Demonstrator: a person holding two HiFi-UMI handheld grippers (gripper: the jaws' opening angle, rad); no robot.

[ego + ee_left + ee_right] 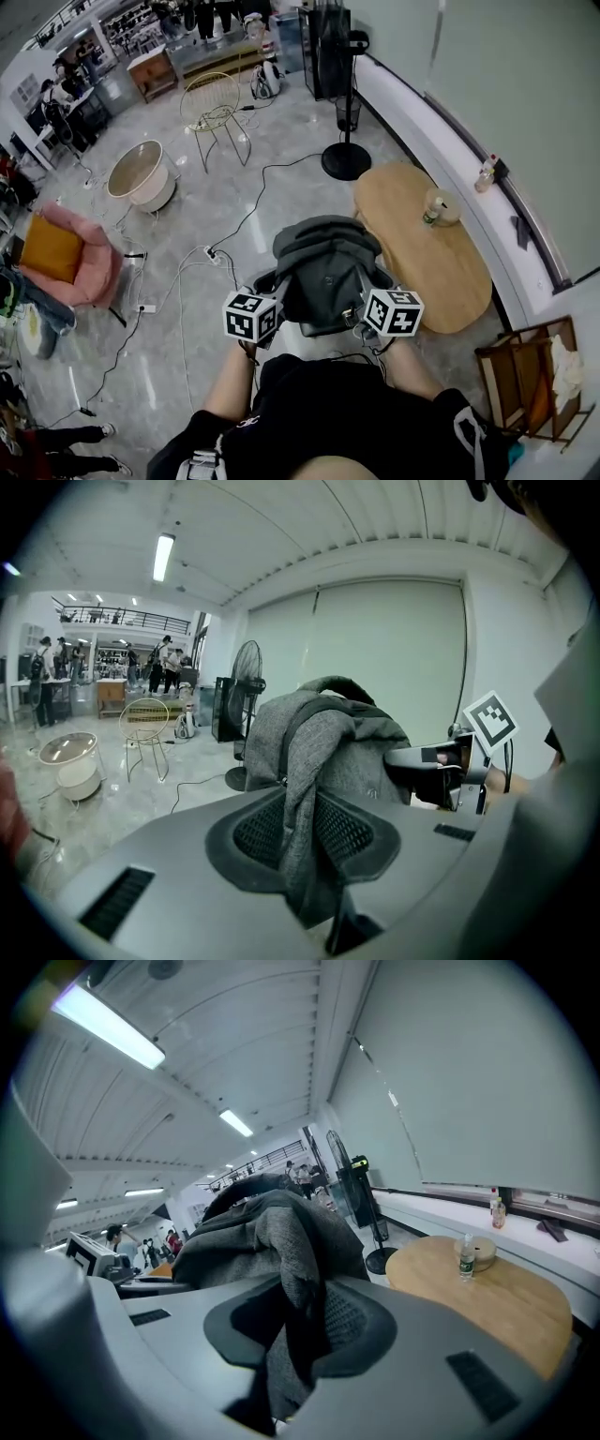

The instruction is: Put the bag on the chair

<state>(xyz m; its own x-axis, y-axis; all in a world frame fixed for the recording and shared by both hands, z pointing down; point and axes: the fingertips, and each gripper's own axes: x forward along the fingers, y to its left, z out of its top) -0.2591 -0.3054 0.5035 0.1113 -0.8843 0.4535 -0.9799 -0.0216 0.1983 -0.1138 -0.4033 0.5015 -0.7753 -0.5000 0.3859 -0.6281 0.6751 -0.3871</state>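
Note:
A grey backpack (323,267) hangs in front of the person, held up between the two grippers. My left gripper (255,314) is shut on a fold of the bag's grey fabric (305,789), which runs down between its jaws. My right gripper (389,311) is shut on another fold of the bag (295,1269) on the opposite side. In the left gripper view the right gripper (448,766) shows beside the bag. A wire chair (217,108) stands far off on the floor, and a pink armchair (89,258) with an orange cushion sits at the left.
An oval wooden table (427,267) with a bottle (429,216) stands close at the right. A standing fan (342,84) is behind it. Cables and a power strip (211,253) lie on the floor. A round white tub (141,173) and a wooden rack (525,375) are nearby.

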